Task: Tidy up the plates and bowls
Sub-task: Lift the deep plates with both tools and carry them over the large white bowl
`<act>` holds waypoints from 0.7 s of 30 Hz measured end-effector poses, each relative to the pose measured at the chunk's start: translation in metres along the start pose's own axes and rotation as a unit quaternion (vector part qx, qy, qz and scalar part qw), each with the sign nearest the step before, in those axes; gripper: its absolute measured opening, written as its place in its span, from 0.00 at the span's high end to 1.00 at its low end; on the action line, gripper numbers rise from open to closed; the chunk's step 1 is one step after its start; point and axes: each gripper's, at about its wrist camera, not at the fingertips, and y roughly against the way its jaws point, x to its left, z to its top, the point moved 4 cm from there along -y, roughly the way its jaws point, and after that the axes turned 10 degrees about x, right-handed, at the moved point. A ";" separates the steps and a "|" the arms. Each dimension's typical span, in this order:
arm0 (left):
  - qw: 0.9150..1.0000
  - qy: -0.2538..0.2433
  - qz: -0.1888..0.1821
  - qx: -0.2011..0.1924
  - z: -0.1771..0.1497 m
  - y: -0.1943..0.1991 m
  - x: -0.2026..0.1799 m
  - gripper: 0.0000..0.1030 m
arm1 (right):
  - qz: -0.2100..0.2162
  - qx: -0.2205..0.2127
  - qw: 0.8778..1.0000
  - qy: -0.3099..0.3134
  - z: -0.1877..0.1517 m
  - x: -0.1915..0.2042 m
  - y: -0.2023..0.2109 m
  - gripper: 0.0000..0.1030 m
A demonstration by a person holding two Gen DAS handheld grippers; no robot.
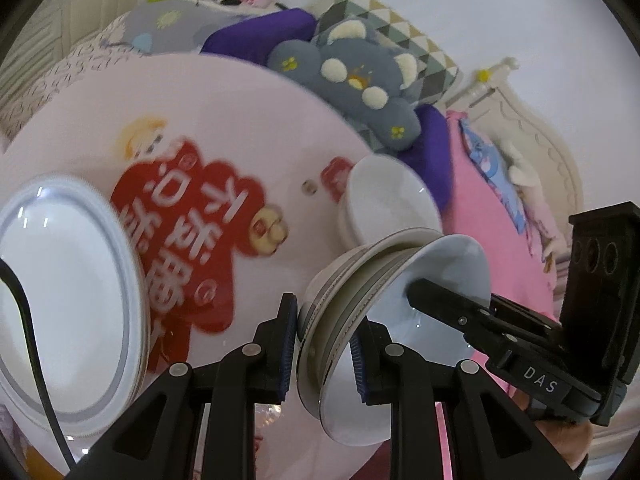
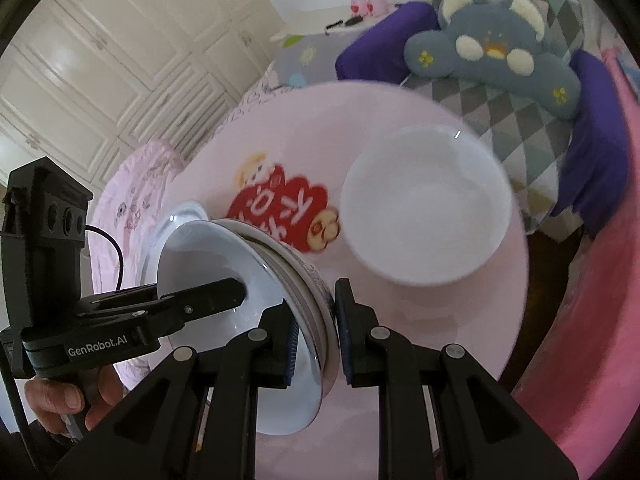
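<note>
1. Above the pink tabletop [image 2: 472, 320], I had both grippers on one tilted bowl stack [image 1: 340, 332].
2. My left gripper [image 1: 324, 344] fingers were closed on its rim.
3. My right gripper [image 2: 316, 340] fingers were closed on the opposite rim.
4. Beside the stack sat a white bowl [image 2: 424, 208]; a plate [image 1: 60, 300] lay on the stack's far side.

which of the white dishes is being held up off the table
The bluish-white bowl, tipped on edge with the left gripper and right gripper both clamped on its rim. The white bowls and plate rest on the table.
</note>
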 end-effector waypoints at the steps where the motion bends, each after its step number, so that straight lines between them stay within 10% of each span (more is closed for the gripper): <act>1: 1.000 -0.002 -0.002 0.002 0.007 0.000 -0.005 0.80 | 0.000 0.000 1.000 -0.002 0.002 -0.002 0.002 0.83; 21: 0.998 0.016 0.001 0.058 0.105 -0.085 -0.053 0.80 | -0.010 0.049 0.996 -0.071 0.068 -0.088 -0.003 0.83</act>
